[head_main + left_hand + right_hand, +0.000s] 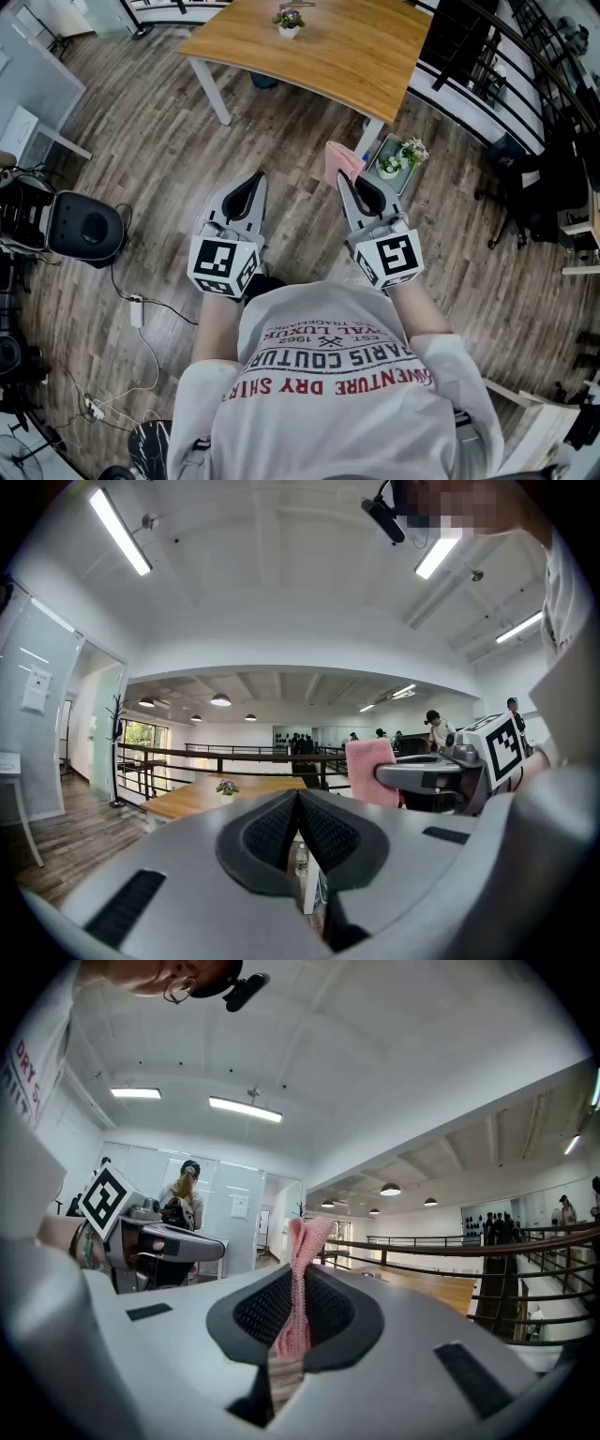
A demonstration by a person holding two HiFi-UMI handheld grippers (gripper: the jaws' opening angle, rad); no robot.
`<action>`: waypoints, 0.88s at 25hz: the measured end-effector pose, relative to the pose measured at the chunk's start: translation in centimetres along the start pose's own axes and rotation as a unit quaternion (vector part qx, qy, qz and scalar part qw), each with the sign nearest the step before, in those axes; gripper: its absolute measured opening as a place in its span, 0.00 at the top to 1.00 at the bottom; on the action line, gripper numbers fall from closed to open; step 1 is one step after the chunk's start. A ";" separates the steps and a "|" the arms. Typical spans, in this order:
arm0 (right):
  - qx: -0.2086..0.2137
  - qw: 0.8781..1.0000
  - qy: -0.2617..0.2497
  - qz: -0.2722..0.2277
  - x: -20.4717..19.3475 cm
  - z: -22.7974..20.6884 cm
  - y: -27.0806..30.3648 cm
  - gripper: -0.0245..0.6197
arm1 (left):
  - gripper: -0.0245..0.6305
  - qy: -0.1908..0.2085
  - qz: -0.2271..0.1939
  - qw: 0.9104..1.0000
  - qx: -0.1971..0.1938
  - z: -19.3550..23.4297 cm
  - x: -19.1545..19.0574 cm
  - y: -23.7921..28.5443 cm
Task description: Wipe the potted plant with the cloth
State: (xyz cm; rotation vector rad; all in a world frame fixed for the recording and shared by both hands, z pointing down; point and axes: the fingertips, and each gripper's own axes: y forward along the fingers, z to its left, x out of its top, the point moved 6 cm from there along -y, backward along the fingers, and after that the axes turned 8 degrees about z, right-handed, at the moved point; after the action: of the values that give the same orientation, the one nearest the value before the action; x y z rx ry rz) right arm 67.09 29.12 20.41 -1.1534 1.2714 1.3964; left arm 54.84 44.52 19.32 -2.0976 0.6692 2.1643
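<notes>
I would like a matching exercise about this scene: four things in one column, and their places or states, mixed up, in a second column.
Things:
1. cloth
2. left gripper
3. purple-flowered plant
4. white-flowered plant

Places or states:
a. on the table
b. shut, empty
c. low down, beside the table leg
d. clamped in the right gripper

Pairs: 1-d, 2-b, 3-a, 4-c.

Wood-plank floor (pixel 159 141); wooden table (pixel 356 56), white legs; black railing (pixel 216 753); ceiling strip lights (pixel 120 532).
</notes>
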 end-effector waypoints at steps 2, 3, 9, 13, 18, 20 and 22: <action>0.001 1.000 0.002 -0.001 0.0 -0.3 -0.1 0.90 | 0.94 0.001 -0.001 1.000 0.000 -0.2 0.1 0.1; 0.001 1.000 0.002 -0.002 0.0 -0.4 -0.1 0.90 | 0.94 0.001 -0.002 1.000 0.000 -0.2 0.2 0.2; 0.000 1.000 0.009 -0.001 -0.2 -1.3 0.2 0.90 | 0.94 0.000 0.003 1.000 -0.005 -0.4 0.4 1.2; -0.009 1.000 0.017 -0.002 -0.3 -2.0 0.4 0.90 | 0.94 -0.003 -0.001 1.000 -0.012 -0.3 0.5 1.9; -0.010 1.000 0.019 -0.002 -0.5 -2.4 1.3 0.90 | 0.94 -0.002 0.003 1.000 -0.019 0.2 0.4 3.0; -0.013 1.000 0.021 0.001 -0.4 -2.8 2.3 0.90 | 0.94 -0.003 0.007 1.000 -0.022 0.9 0.3 3.7; -0.014 1.000 0.021 0.004 -0.4 -3.2 3.8 0.90 | 0.94 -0.005 0.012 1.000 -0.024 2.0 0.2 4.5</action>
State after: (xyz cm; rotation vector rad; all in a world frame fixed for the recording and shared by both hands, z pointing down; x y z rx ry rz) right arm 63.64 25.61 21.32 -1.2032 1.2907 1.4075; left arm 51.44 41.07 20.31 -2.1121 0.6502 2.2227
